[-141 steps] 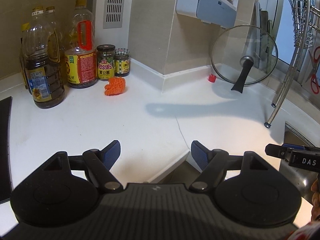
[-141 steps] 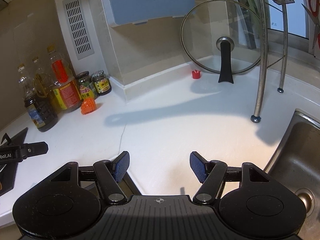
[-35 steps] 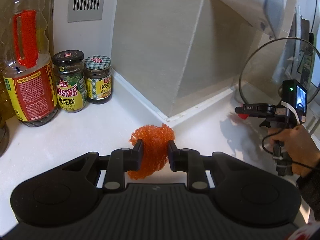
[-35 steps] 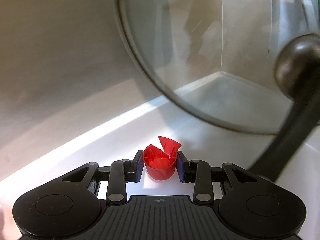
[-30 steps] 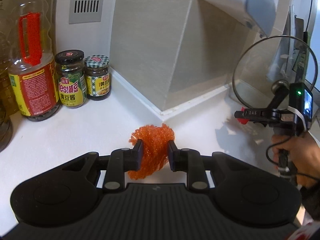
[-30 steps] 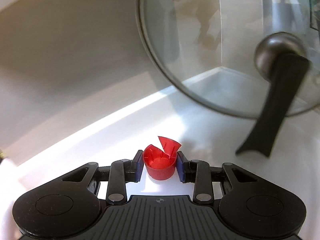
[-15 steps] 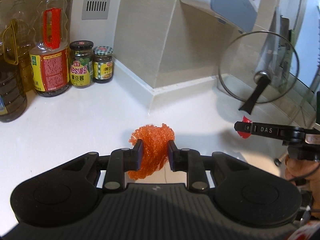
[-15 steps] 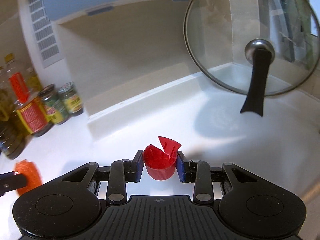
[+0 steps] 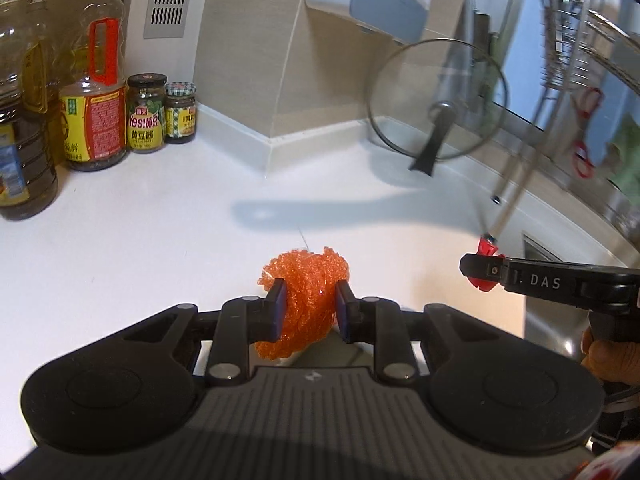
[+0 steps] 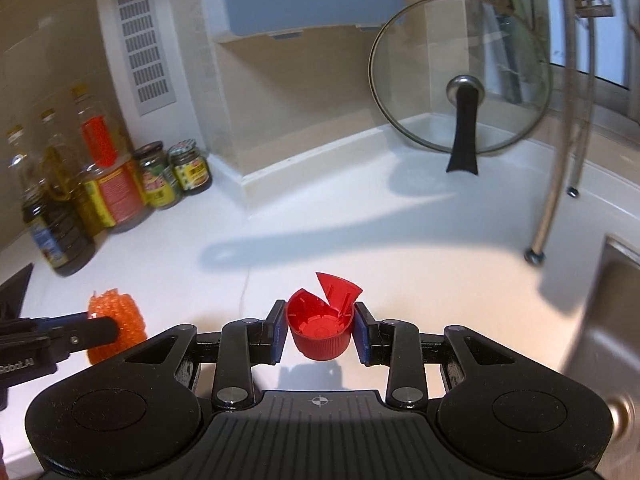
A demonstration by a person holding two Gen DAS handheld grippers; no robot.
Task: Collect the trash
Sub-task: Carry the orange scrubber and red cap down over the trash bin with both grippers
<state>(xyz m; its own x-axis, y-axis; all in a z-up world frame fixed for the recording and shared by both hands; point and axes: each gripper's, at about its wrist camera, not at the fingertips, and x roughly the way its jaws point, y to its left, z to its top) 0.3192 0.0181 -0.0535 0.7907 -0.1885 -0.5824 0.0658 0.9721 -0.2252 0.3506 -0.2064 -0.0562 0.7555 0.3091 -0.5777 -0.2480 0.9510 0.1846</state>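
Observation:
My left gripper point(image 9: 309, 310) is shut on a crumpled orange mesh net point(image 9: 304, 280), held above the white counter point(image 9: 140, 220) near its front edge. In the right wrist view the same orange net point(image 10: 116, 312) shows at the lower left, pinched by the left gripper's finger point(image 10: 80, 330). My right gripper point(image 10: 320, 332) is shut on a red flip-top bottle cap point(image 10: 320, 328), its lid hanging open, above the counter point(image 10: 360, 248). The left wrist view shows that red cap point(image 9: 486, 258) at the tip of the right gripper's finger point(image 9: 520, 276), off to the right.
Oil bottles point(image 9: 94, 92) and sauce jars point(image 9: 146, 120) stand at the back left against the wall. A glass pot lid point(image 10: 460, 76) leans in the far corner. A metal rack leg point(image 10: 548, 216) and a steel sink point(image 10: 612, 312) are on the right. A hand point(image 9: 608, 360) holds the right gripper.
Both grippers have drawn back from the wall toward the counter's front edge, each still gripping its item. The pot lid and jars now look farther away.

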